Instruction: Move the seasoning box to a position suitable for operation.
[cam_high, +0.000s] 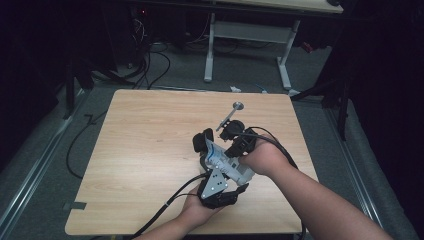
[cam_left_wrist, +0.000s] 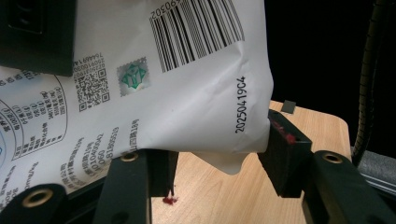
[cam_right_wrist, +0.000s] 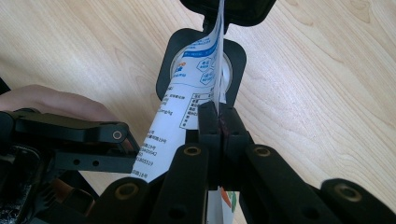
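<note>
We had a white printed pouch held up between both grippers, just above the wooden table, near its front right part. Our right gripper had its jaws pressed tight together on the thin flat edge of the pouch, the sealed strip pinched between the pads. Our left gripper stood with its jaws part way apart around the fuller lower corner of the pouch; the right-hand pad touched the crumpled side, and the other jaw sat against the printed face, so we judged it a grip on the pouch's body rather than empty jaws. In the right gripper view a round black-rimmed holder lay on the table under the pouch's far end. Farther back a small metal rod with a round head rested on the table.

We judged the step to be holding the pouch steady by two points, likely ahead of tearing or opening it. The next move would have called for a firm hold on the body while the edge was pulled away, without squeezing the contents out.
</note>
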